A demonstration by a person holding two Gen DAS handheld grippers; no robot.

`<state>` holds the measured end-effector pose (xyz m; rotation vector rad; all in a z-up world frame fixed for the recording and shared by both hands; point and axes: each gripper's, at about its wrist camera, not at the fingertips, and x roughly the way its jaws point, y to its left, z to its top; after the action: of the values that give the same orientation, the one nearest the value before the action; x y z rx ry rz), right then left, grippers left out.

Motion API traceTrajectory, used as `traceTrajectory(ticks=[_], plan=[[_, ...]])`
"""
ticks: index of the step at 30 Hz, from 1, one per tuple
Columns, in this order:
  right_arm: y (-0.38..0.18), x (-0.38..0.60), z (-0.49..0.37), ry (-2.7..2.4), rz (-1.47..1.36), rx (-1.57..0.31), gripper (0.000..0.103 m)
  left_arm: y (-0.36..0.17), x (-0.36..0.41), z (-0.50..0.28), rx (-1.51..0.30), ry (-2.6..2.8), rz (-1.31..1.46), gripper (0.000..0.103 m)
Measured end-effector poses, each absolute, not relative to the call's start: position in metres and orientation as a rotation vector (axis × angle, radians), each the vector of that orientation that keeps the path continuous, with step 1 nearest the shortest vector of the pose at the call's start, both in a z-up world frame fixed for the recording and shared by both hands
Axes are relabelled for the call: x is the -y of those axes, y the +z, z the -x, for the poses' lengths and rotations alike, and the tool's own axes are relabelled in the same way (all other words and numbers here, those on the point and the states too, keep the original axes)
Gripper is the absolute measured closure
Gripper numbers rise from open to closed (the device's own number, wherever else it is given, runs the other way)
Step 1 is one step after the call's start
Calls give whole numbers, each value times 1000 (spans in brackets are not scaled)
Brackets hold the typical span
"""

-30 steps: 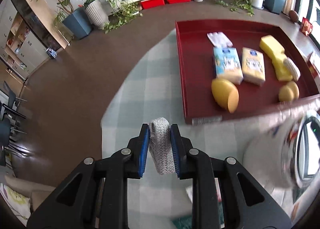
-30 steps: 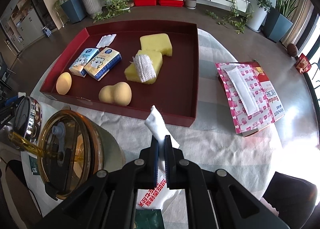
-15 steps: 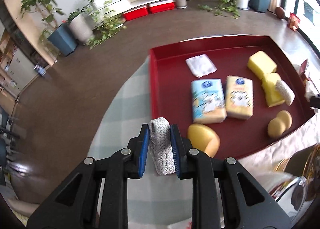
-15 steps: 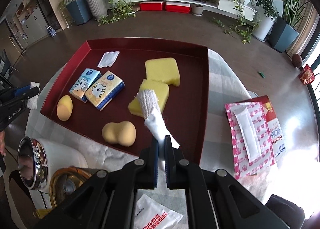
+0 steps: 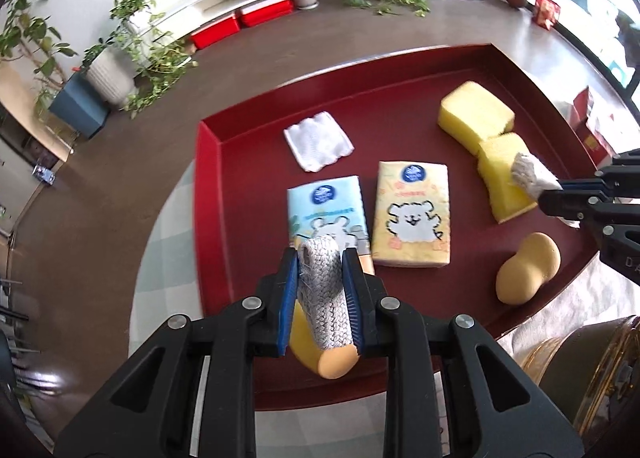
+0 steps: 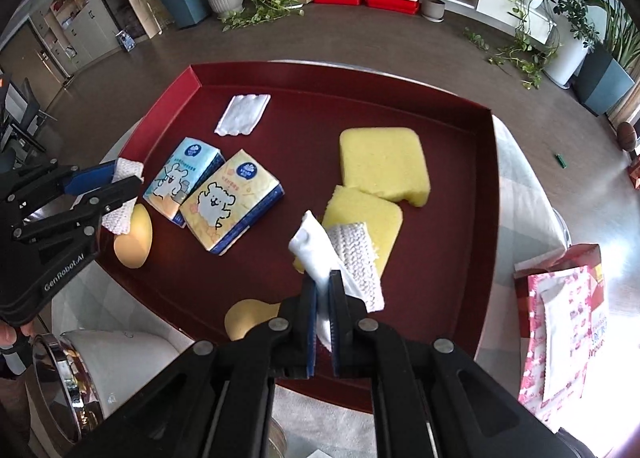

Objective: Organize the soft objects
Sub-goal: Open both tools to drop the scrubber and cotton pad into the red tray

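My left gripper [image 5: 320, 258] is shut on a grey-white woven bandage roll [image 5: 326, 298]. It hangs over the red tray [image 5: 206, 177], above an egg-shaped beige sponge [image 5: 332, 362] and a blue tissue pack [image 5: 324, 209]. My right gripper [image 6: 323, 278] is shut on a thin white packet [image 6: 314, 246] near the tray's front. Just beyond the packet, a second bandage roll [image 6: 354, 246] lies on a yellow sponge [image 6: 368, 217]. The tray also holds a yellow tissue pack [image 6: 230, 205], a white gauze pad [image 6: 242, 113], another yellow sponge [image 6: 382, 163] and a peanut-shaped sponge [image 5: 528, 274].
A pink-and-white bandage box [image 6: 560, 322] lies on the checked tablecloth right of the tray. A white flask with a chrome rim [image 6: 72, 370] and a gold-lidded jar [image 5: 592, 370] stand at the table's near edge. Brown floor and potted plants lie beyond.
The left gripper has carried its bandage roll from the tablecloth outside the tray's left wall to over the tray. The right gripper has moved its white packet forward past the front rim.
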<state>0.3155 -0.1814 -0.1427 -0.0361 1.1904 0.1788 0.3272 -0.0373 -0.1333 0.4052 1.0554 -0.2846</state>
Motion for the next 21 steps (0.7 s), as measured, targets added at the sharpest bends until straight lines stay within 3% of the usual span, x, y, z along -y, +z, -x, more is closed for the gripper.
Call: traceTrajectory(ticks=[11,12,13,15,18,21], plan=[[-148,172,-318,215,46,-1204,95,-141,48,-325,-1068,-328,-425,77],[-149,171,-319,216,50,-1206,94,-141,49,-324,-1069,-332,-427,67],[-149,170,-319,217,54,-1207,94,-141,49,-324,-1064,-340,-428,44],[-150,169,-319,223,50,-1209,80,-139,50,-321,-1037,-332,-435,25],[-147,170,-318,209,47,-1200,54,-136,50,-319,-1032,-323,-455,25],[-145,177,-318,187,24,-1189,52,-133,47,-319,-1034,-308,-446,25]])
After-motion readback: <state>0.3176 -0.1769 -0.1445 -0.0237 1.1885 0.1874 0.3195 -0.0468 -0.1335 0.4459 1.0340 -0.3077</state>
